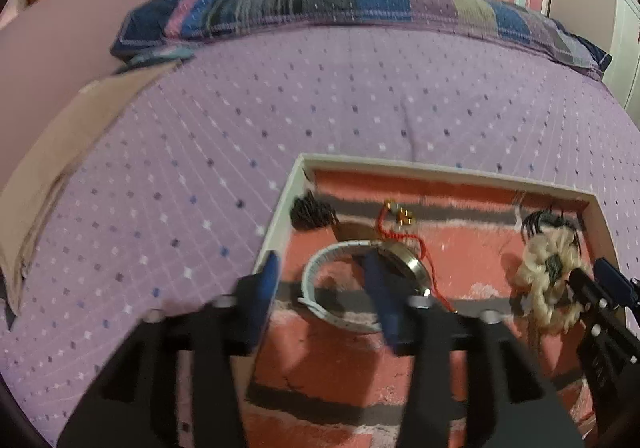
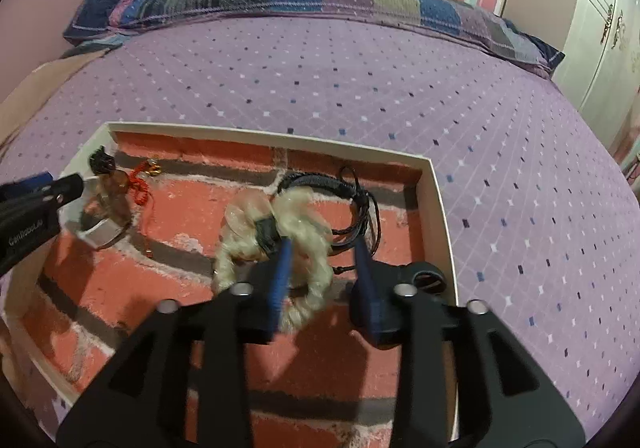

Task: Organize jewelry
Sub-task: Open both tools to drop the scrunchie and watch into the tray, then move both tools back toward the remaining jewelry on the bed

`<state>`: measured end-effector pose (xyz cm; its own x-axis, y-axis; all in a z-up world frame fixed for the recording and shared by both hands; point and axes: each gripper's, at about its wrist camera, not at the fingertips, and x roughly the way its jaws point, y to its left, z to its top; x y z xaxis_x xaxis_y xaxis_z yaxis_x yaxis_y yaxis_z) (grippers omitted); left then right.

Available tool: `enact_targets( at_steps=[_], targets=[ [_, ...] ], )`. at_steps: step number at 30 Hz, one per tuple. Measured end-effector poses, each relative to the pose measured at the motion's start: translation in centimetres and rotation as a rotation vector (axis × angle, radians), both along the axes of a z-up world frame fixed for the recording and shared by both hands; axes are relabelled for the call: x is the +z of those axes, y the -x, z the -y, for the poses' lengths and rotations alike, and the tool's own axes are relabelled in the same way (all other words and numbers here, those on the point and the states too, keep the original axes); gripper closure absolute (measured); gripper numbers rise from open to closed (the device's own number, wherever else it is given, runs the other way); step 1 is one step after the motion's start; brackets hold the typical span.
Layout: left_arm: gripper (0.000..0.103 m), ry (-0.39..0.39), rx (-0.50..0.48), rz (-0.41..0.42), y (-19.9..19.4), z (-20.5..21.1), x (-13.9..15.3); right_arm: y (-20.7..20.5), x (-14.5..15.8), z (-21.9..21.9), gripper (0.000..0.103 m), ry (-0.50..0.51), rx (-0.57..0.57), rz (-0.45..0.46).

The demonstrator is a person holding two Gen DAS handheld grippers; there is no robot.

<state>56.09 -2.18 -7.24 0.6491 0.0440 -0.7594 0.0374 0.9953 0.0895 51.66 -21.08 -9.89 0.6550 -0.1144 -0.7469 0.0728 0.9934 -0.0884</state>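
Two tools half open | left tool over white bangle | right tool over cream scrunchie

White lettering reading roughly "GenRoboLab" runs along the black body of the left gripper, seen in the right wrist view; its last letters are unclear.

Open bedspread beyond walled box
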Motion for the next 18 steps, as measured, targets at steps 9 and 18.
enact_targets(
  at_steps=[9, 18],
  targets=[
    [0.026, -0.002, -0.036, 0.103, 4.3, -0.1, 6.2, 4.0, 4.2, 0.8, 0.022, 0.026, 0.007, 0.111],
    [0.015, 0.021, -0.07, 0.146, 11.8, -1.9, 8.0, 10.9, 7.0, 0.8, 0.004, 0.052, -0.012, 0.179]
  ],
)
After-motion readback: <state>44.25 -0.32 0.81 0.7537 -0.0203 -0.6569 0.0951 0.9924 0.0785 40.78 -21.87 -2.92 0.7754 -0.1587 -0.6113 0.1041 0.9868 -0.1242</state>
